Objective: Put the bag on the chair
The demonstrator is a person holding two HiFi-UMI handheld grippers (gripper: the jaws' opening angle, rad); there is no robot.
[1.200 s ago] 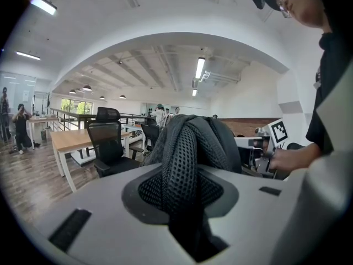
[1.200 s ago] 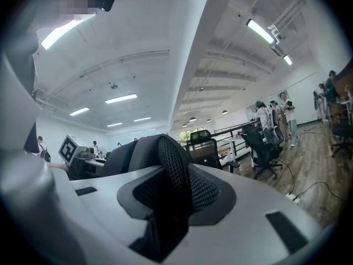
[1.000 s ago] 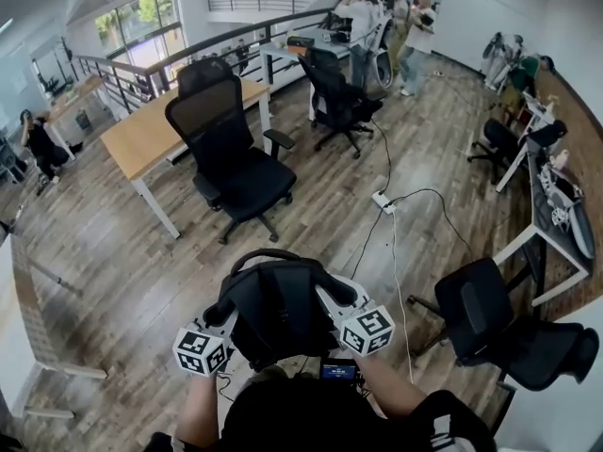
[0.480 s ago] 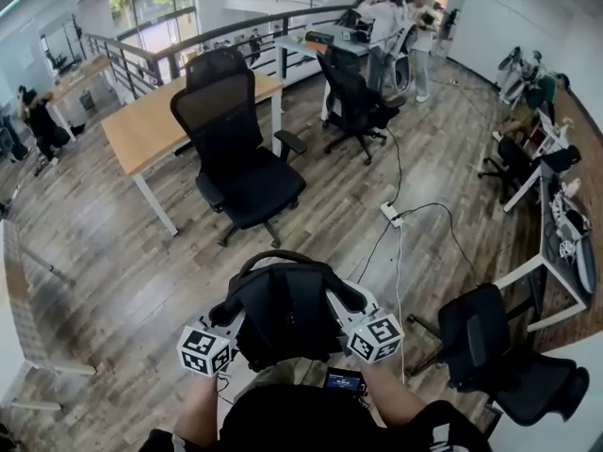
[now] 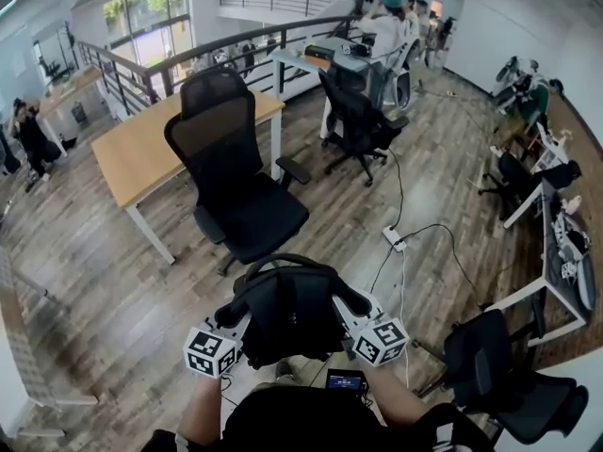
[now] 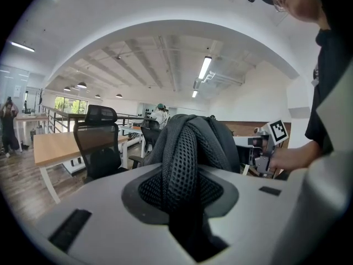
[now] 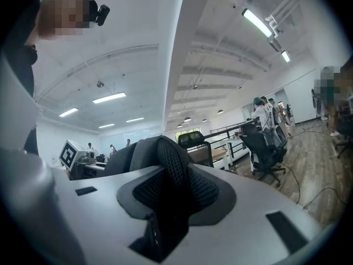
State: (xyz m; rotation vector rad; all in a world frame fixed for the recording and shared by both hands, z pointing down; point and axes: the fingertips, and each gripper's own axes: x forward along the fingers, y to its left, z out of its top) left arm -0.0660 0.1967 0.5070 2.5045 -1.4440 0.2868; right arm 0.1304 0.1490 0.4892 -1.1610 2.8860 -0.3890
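Observation:
A black backpack, the bag (image 5: 287, 314), hangs in front of me between both grippers, above the wooden floor. My left gripper (image 5: 236, 314) is shut on its left mesh shoulder strap (image 6: 185, 167). On the other side my right gripper (image 5: 347, 304) is shut on the right mesh strap (image 7: 172, 184). The black office chair (image 5: 247, 205) stands just ahead of the bag, seat facing me and nothing on it. In the left gripper view the chair (image 6: 99, 142) is at the left, and in the right gripper view the chair's headrest (image 7: 194, 142) shows behind the bag.
A wooden desk (image 5: 141, 149) stands behind the chair. A second black chair (image 5: 363, 121) is farther back. A power strip with cables (image 5: 394, 238) lies on the floor at the right. Another black chair (image 5: 499, 365) and a desk (image 5: 556, 281) are at the lower right. People stand at the far end (image 5: 388, 31).
The chair has come nearer in the head view as I walk toward it. Both grippers still hold the bag in the same way.

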